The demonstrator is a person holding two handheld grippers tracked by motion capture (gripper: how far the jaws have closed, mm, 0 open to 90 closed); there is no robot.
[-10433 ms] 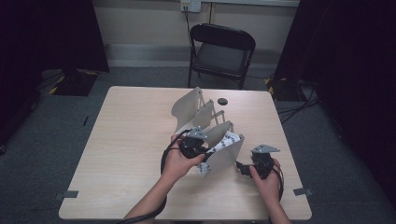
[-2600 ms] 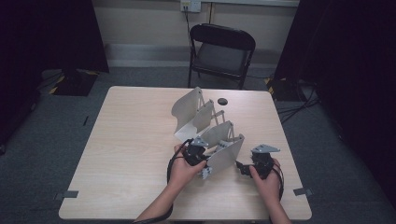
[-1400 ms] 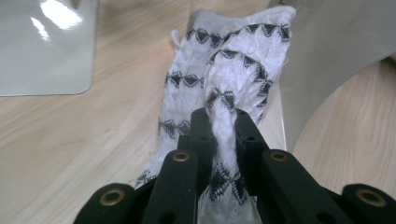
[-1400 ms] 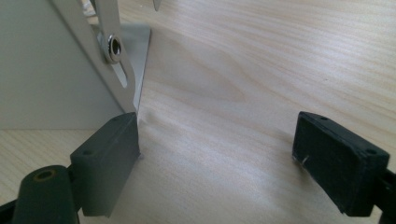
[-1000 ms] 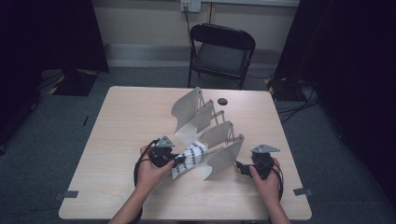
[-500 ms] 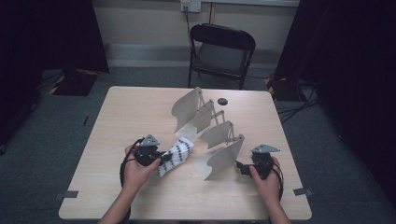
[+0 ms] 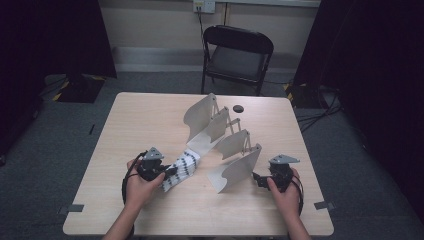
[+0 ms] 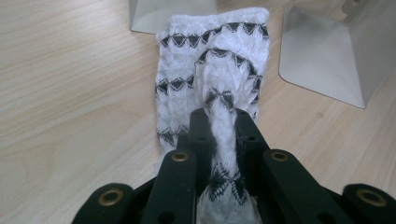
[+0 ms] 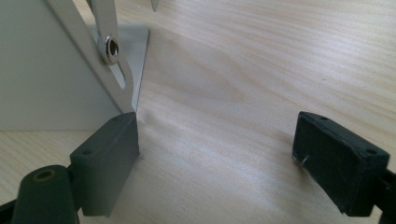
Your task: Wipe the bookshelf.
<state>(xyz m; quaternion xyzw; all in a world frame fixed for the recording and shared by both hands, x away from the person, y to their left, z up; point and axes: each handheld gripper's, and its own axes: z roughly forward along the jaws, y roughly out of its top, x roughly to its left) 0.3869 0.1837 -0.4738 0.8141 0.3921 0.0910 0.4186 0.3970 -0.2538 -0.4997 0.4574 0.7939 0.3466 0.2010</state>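
No readable text, labels, brands, numbers or signs anywhere

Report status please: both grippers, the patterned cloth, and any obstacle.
Left gripper shut on patterned cloth, cloth lying on table. Right gripper open beside grey rack. Nothing blocking.

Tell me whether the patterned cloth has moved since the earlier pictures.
Yes. The patterned cloth, clamped in the left tongs, has come out from the grey folding rack toward the table's left and near edge.
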